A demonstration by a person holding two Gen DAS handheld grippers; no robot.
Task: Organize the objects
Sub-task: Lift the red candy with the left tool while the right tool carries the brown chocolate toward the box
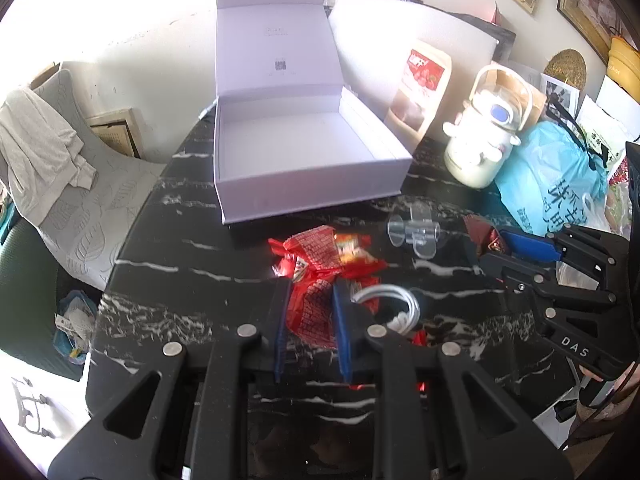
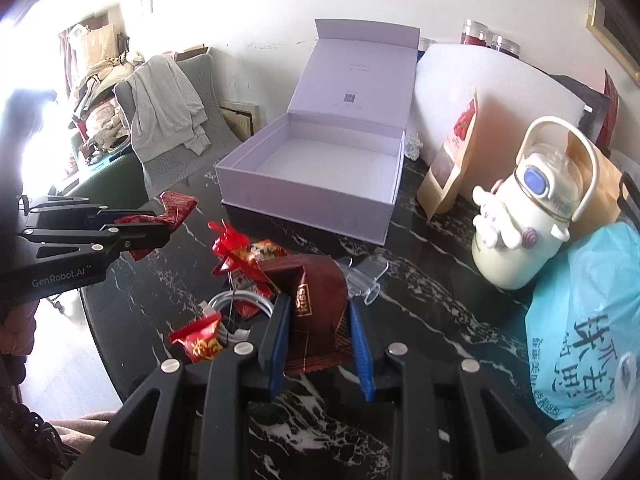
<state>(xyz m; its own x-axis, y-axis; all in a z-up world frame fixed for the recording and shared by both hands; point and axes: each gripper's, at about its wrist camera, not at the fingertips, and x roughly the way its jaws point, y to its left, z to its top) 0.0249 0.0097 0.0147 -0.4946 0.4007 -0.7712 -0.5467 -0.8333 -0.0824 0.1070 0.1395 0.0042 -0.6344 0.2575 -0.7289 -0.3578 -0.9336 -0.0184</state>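
Left hand-held gripper (image 1: 310,300): blue pads closed on a bright red wrapper (image 1: 314,316), which in the right wrist view hangs in its tips, clear of the surface (image 1: 168,288). Right hand-held gripper (image 2: 320,320): pads set either side of a dark red packet (image 2: 320,312); they appear to touch its edges, and in the left wrist view the packet juts from the narrowed tips, so I judge it gripped, lightly.

Below and between the two: a pile of red sweet wrappers (image 2: 248,256), a coiled white cable (image 2: 240,304), a clear plastic piece (image 2: 366,274), all loose on the dark marbled top.

Beyond: the lilac box (image 1: 304,184), lid standing open, inside bare. Judged target for both items. To its right a cream bottle (image 2: 516,232) and a blue bag (image 2: 588,320), near the right arm's path.

Notes for the step:
- Raise each packet clear of the front wall before moving forward; foil is limp and may snag the rim.
- Send one arm at a time, as the tips sit near each other.
- Release low inside, toward a corner, leaving room for the cable.
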